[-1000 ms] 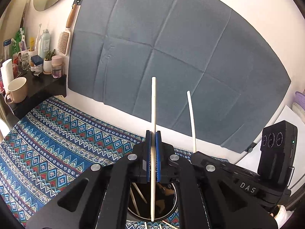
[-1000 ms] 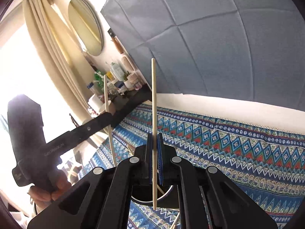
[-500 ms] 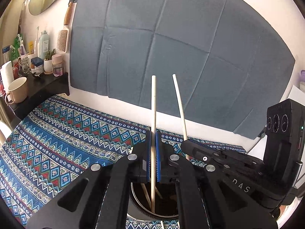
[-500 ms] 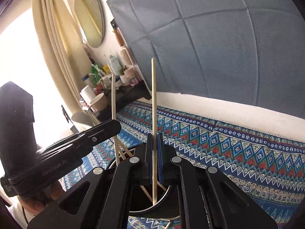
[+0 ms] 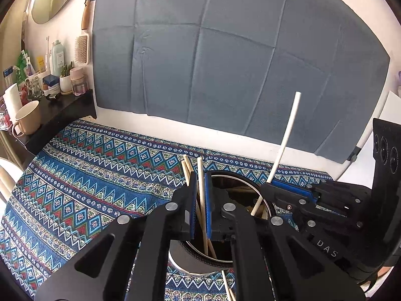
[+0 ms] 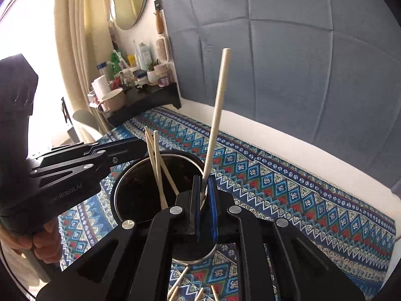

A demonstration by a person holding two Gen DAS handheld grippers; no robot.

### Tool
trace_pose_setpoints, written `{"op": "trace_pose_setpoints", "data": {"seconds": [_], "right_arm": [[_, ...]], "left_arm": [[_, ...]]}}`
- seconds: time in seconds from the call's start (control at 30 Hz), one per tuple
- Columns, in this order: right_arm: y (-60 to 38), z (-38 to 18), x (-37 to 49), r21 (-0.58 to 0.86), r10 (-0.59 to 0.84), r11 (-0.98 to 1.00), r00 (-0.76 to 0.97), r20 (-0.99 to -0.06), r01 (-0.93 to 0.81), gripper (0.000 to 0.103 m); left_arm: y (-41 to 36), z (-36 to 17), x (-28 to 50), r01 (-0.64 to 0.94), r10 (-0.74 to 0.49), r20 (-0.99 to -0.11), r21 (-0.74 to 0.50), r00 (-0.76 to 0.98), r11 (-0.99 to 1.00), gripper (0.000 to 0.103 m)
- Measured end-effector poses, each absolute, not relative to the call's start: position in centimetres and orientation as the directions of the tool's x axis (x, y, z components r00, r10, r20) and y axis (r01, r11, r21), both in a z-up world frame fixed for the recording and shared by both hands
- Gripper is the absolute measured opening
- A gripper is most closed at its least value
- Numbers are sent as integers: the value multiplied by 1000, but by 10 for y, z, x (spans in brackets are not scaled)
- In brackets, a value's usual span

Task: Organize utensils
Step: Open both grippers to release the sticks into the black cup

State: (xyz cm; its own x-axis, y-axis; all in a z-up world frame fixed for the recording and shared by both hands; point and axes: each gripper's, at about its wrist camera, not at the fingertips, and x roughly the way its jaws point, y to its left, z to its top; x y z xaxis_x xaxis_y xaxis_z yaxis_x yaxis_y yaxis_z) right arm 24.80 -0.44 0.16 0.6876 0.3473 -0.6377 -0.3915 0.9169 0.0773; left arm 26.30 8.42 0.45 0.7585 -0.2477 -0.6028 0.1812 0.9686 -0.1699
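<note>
A round black utensil holder (image 5: 244, 184) (image 6: 125, 183) stands on the patterned cloth, with several wooden chopsticks (image 6: 156, 160) leaning inside. My left gripper (image 5: 200, 190) sits over the holder's left rim, jaws slightly apart; a chopstick (image 5: 200, 175) stands loose between them, dropped down into the holder. My right gripper (image 6: 204, 190) is at the holder's right rim, jaws slightly parted around a pale chopstick (image 6: 216, 115) (image 5: 283, 145) that tilts with its lower end inside the holder.
Loose chopsticks (image 6: 190, 288) lie on the blue patterned cloth (image 5: 87, 188) in front of the holder. A black shelf (image 5: 62, 110) at the left carries a mug (image 5: 27, 118) and bottles. A grey cloth (image 5: 225, 62) hangs on the wall behind.
Both grippers came down to the holder and their jaws parted. The left chopstick slid down into the holder; the right chopstick tilted and now rests with its tip inside.
</note>
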Motion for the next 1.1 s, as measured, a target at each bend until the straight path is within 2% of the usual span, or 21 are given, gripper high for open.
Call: {"op": "trace_pose_setpoints", "data": {"seconds": [0.2, 0.23, 0.27, 0.3, 0.33, 0.53, 0.63, 0.77, 0.8, 0.97, 1.1], "right_arm": [[-12, 8, 237, 90, 348, 918, 675, -651, -387, 9], [-14, 9, 235, 88, 344, 919, 673, -655, -384, 16], [-15, 10, 233, 90, 343, 920, 670, -658, -382, 21], [-16, 11, 231, 90, 340, 922, 672, -658, -378, 31], [-18, 12, 228, 86, 333, 925, 678, -655, -371, 36], [-25, 15, 214, 70, 315, 930, 686, -656, -361, 41], [-28, 14, 207, 61, 302, 934, 684, -665, -353, 52], [-32, 12, 197, 39, 284, 936, 685, -671, -350, 59], [-34, 11, 195, 36, 283, 935, 680, -676, -352, 60], [-43, -2, 186, 14, 250, 940, 659, -710, -342, 70], [-53, -19, 181, 6, 218, 946, 625, -749, -323, 75]], "left_arm": [[89, 13, 249, 147, -230, -605, -184, 763, 972, 19], [90, 15, 247, 143, -228, -604, -186, 763, 972, 21], [91, 16, 245, 137, -224, -605, -187, 764, 973, 28], [91, 18, 243, 133, -222, -605, -188, 764, 973, 30], [91, 19, 240, 130, -219, -605, -187, 766, 974, 30], [90, 24, 222, 118, -206, -609, -182, 766, 976, 36], [90, 25, 214, 110, -200, -613, -182, 764, 977, 42], [89, 23, 203, 93, -190, -623, -184, 759, 978, 54], [89, 21, 201, 86, -186, -630, -185, 754, 979, 59], [88, 5, 192, 55, -183, -678, -206, 712, 977, 68], [87, -17, 186, 37, -202, -731, -235, 652, 971, 72]]}}
